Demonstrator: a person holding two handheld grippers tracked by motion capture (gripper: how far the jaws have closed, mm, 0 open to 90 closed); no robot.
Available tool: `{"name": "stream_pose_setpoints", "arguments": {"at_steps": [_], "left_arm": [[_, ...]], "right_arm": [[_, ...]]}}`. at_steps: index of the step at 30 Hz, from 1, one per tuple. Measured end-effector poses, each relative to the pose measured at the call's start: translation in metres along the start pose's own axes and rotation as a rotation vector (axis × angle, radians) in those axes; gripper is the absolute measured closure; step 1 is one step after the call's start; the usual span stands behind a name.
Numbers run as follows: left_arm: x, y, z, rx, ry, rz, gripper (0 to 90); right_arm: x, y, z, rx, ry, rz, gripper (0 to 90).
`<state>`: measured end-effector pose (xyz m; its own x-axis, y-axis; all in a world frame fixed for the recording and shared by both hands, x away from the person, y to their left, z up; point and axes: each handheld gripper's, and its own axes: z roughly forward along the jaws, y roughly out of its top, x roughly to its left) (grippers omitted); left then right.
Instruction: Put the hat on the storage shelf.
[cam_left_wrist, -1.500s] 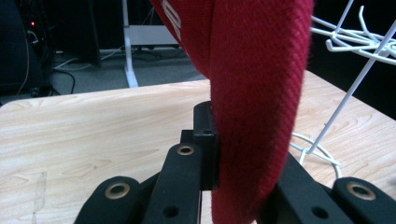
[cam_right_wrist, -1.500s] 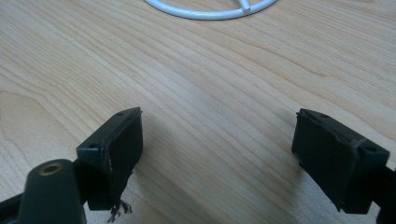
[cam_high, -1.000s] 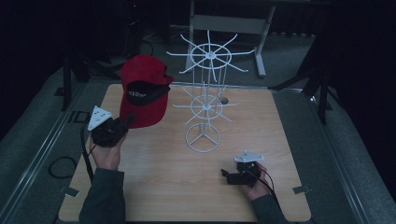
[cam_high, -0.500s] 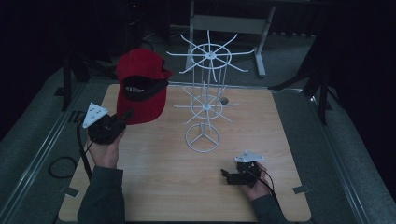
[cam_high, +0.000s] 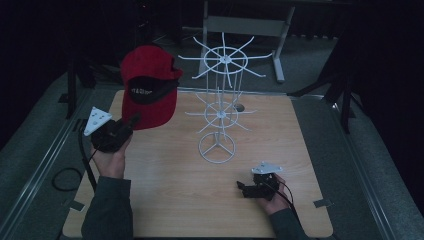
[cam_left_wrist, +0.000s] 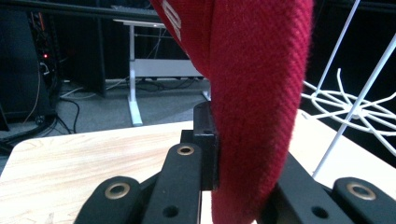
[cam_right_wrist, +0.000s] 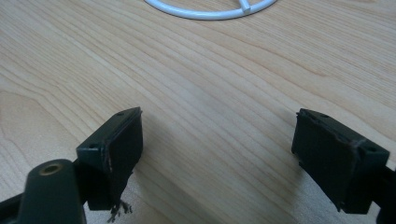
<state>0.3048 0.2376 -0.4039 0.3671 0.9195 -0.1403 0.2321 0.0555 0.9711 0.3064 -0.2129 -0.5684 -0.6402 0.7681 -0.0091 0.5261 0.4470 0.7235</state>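
Observation:
A red cap with a black band hangs in the air above the table's left back part, its brim clamped in my left gripper. In the left gripper view the red brim stands on edge between the two black jaws, which are shut on it. A white wire rack with spoked tiers stands at the table's middle, just right of the cap. My right gripper rests low near the front right, open, with bare wood between its pads.
The wooden table has bare room in front of the rack's ring base. A cable loops off the left edge. A desk frame stands in the dark behind the table.
My left gripper has lifted the cap a little and carried it left and back, away from the rack. The right gripper has stayed still.

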Motion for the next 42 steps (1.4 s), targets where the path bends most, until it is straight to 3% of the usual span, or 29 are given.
{"name": "stream_pose_setpoints", "arguments": {"at_steps": [42], "left_arm": [[-0.010, 0.028, -0.015, -0.084, -0.024, 0.017, 85.9]], "right_arm": [[0.000, 0.000, 0.000, -0.001, 0.000, -0.001, 16.3]]}}
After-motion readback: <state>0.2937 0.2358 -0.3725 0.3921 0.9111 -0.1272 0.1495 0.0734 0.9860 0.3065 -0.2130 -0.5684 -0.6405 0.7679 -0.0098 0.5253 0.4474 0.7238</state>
